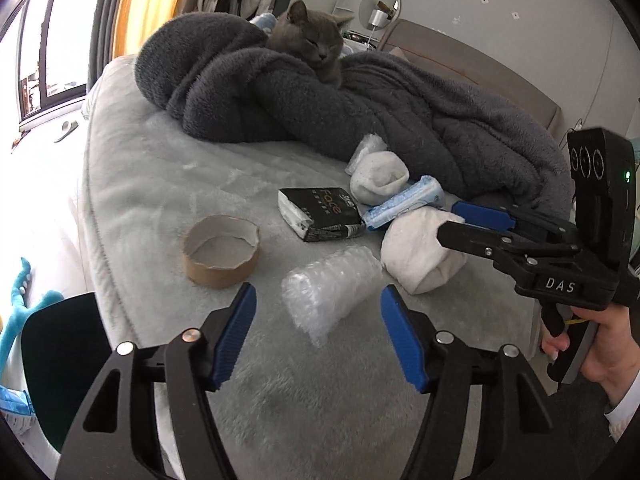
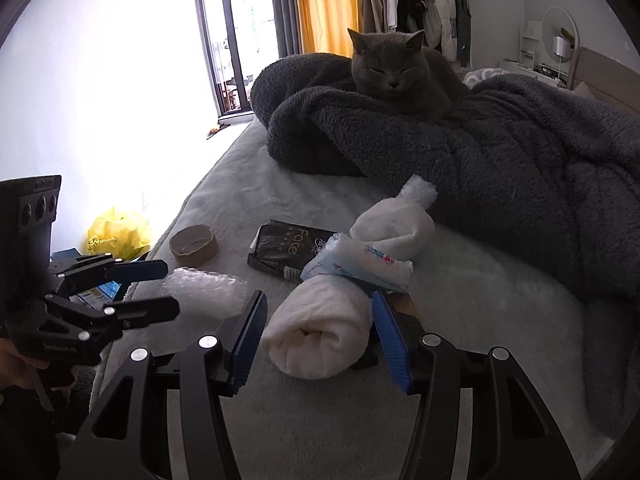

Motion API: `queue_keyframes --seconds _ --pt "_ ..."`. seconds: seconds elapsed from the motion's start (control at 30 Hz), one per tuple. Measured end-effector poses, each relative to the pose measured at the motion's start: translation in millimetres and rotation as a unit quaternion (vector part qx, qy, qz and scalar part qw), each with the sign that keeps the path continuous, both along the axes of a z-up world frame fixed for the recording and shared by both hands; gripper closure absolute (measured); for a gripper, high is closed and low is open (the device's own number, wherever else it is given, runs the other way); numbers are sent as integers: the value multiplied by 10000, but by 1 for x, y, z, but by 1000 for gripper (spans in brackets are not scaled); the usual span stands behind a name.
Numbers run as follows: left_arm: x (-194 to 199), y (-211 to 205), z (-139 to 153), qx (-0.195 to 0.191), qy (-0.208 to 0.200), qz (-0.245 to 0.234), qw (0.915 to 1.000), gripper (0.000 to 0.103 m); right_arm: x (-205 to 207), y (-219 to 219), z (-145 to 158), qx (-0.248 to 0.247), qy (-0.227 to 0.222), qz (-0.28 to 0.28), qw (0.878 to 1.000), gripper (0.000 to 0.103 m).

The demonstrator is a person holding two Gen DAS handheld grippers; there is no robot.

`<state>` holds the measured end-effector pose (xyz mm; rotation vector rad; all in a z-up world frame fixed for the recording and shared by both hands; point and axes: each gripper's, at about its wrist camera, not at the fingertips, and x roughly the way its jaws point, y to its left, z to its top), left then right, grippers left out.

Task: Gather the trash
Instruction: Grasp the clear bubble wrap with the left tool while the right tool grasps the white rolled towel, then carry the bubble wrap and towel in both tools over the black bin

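We are holding the left tongs (image 1: 318, 336) at the bottom centre of the left wrist view, their blue pads apart, with the near end of a roll of bubble wrap (image 1: 328, 284) lying between the tips and no pad pressing on it. In the right wrist view the right tongs (image 2: 320, 338) are sitting at the bottom centre, also apart, straddling the near end of a rolled white sock (image 2: 316, 328); whether the right-hand pad is touching the sock we cannot tell.

Everything is lying on a pale grey bed (image 1: 140, 184). Just above and left of the bubble wrap in the left wrist view, an empty cardboard tape ring (image 1: 220, 254) is standing on its edge face. At frame centre a black tissue pack (image 1: 320, 214) marked "Face" is resting flat, and a light blue tissue pack (image 1: 404, 202) is lying just to its right, leaning across the near sock. Behind these a second white sock (image 1: 378, 182) is sitting with another scrap of bubble wrap (image 1: 366, 152) at its far end.

Further up the frame a dark grey fleece blanket (image 1: 360, 112) is heaped across the bed, and a grey cat (image 1: 312, 46) is resting on it, eyes closed. At the left middle of the right wrist view a yellow plastic bag (image 2: 118, 234) is showing beside the bed.
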<state>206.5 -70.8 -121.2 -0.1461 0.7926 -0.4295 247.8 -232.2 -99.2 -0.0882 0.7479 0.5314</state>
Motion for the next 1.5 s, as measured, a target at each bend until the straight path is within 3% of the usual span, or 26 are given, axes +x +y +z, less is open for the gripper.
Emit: queue_keyframes --seconds 0.17,0.33,0.53,0.97,1.23,1.5 --pt "11 -7 -7 15 52 -17 10000 37 6 7 -8 -256 124 51 9996 54" --pt "22 -9 -16 78 285 14 9996 44 4 6 -10 -410 177 47 9990 64" --pt "25 -9 -13 27 292 12 9996 54 3 16 -6 -483 107 152 9987 77" --pt "13 24 23 -22 -193 258 9995 55 6 45 23 3 -243 221 9995 79" --pt "11 73 31 78 -323 924 9952 55 14 83 36 158 -384 354 9985 79" --pt "8 126 24 268 -200 1485 9883 55 16 126 44 251 -507 495 9972 79"
